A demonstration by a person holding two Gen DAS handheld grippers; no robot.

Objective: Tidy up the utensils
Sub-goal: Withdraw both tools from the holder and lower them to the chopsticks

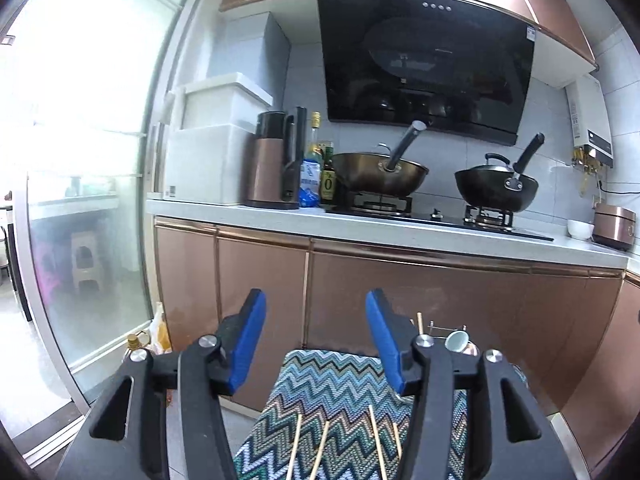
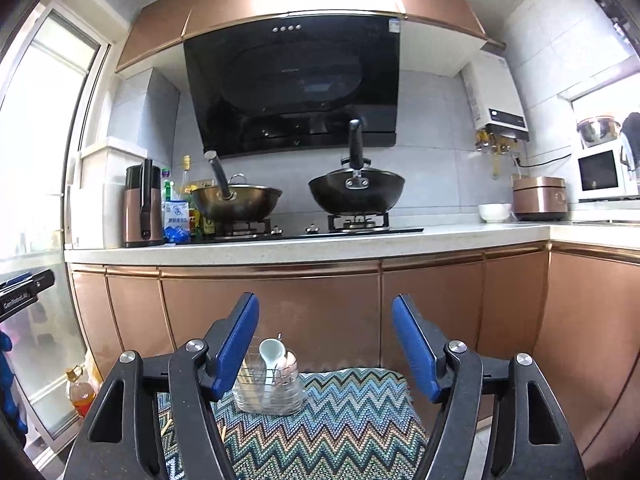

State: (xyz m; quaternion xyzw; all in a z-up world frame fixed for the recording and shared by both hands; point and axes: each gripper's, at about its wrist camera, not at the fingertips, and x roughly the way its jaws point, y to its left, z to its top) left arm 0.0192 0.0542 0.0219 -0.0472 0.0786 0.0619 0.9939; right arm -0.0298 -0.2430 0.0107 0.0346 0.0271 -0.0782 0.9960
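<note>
A clear utensil holder stands on a zigzag-patterned cloth, holding white spoons and chopsticks. In the left wrist view its top peeks from behind the right finger. Several wooden chopsticks lie loose on the cloth under my left gripper, which is open and empty. My right gripper is open and empty, above the cloth, with the holder just right of its left finger.
Copper cabinet fronts face me beyond the cloth. On the counter stand two woks, a kettle and bottles. An oil bottle sits on the floor by the glass door.
</note>
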